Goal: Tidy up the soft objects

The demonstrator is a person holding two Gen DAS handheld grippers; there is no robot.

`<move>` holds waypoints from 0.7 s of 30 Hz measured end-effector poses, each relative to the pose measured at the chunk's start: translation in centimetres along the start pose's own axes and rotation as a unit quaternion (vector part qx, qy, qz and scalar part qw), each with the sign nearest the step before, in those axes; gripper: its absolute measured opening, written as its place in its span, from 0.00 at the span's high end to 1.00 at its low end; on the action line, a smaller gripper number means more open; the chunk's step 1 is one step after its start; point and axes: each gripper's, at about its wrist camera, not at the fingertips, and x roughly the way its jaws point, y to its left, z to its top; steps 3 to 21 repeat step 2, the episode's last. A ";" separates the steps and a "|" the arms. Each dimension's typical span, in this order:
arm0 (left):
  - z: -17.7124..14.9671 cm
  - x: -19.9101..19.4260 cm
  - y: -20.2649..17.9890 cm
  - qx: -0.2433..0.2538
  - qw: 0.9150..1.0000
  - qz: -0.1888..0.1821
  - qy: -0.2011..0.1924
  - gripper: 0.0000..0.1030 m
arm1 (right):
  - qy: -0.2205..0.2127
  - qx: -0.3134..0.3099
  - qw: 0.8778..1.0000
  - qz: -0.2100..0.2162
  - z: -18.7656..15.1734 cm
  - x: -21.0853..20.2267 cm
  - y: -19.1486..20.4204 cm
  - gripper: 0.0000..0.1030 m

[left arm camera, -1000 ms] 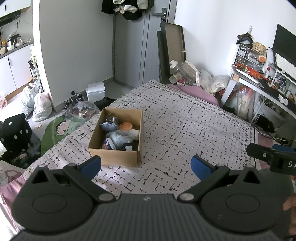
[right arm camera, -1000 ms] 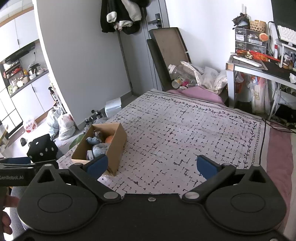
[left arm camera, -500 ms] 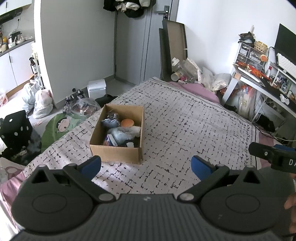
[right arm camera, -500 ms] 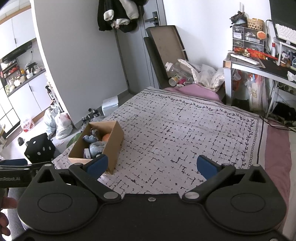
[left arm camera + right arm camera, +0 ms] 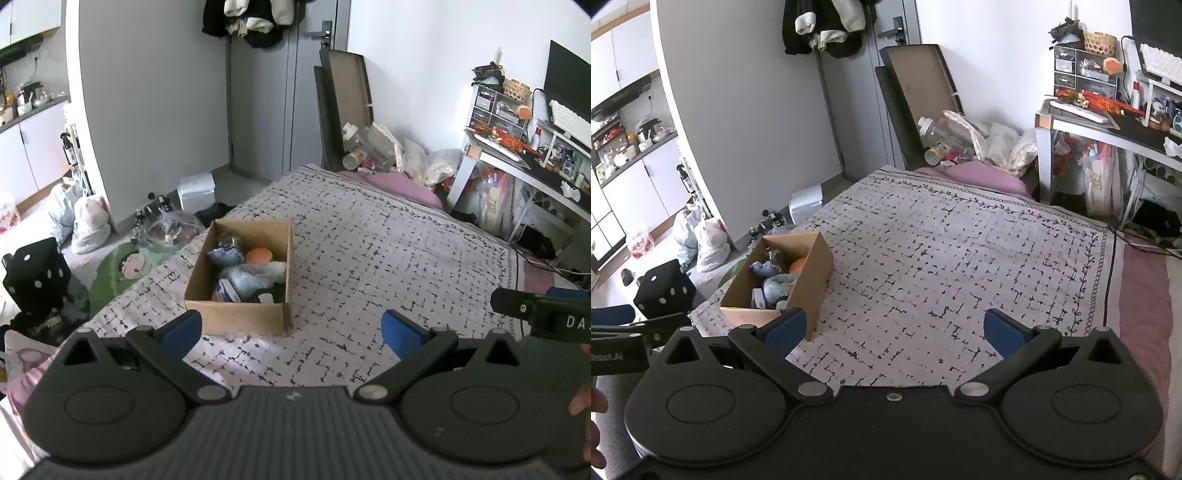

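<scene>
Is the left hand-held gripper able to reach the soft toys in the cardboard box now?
Probably yes. The left hand-held gripper is open, the cardboard box lies just ahead with its top open, and nothing covers the soft toys.

A black dice-shaped cube (image 5: 35, 271) sat on the floor left of the bed, with white plastic bags (image 5: 86, 221) near it by the wall. Dark clothes (image 5: 247, 18) hung on the grey door (image 5: 303, 96). A cluttered white desk (image 5: 1108, 125) stood at right, flattened cardboard (image 5: 919, 85) leaning by the door.

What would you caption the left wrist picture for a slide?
Open left gripper hovers over a patterned bedspread, facing a cardboard box filled with soft toys.
</scene>
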 end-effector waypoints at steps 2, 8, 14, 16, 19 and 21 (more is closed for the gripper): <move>-0.1 0.0 0.0 -0.001 1.000 -0.005 0.002 0.01 | 0.004 0.003 1.000 -0.003 -0.3 0.4 0.0 0.00; -0.1 0.0 0.0 -0.001 1.000 -0.005 0.002 0.01 | 0.004 0.003 1.000 -0.003 -0.3 0.4 0.0 0.00; -0.1 0.0 0.0 -0.001 1.000 -0.005 0.002 0.01 | 0.004 0.003 1.000 -0.003 -0.3 0.4 0.0 0.00; -0.1 0.0 0.0 -0.001 1.000 -0.005 0.002 0.01 | 0.004 0.003 1.000 -0.003 -0.3 0.4 0.0 0.00; -0.1 0.0 0.0 -0.001 1.000 -0.005 0.002 0.01 | 0.004 0.003 1.000 -0.003 -0.3 0.4 0.0 0.00; -0.1 0.0 0.0 -0.001 1.000 -0.005 0.002 0.01 | 0.004 0.003 1.000 -0.003 -0.3 0.4 0.0 0.00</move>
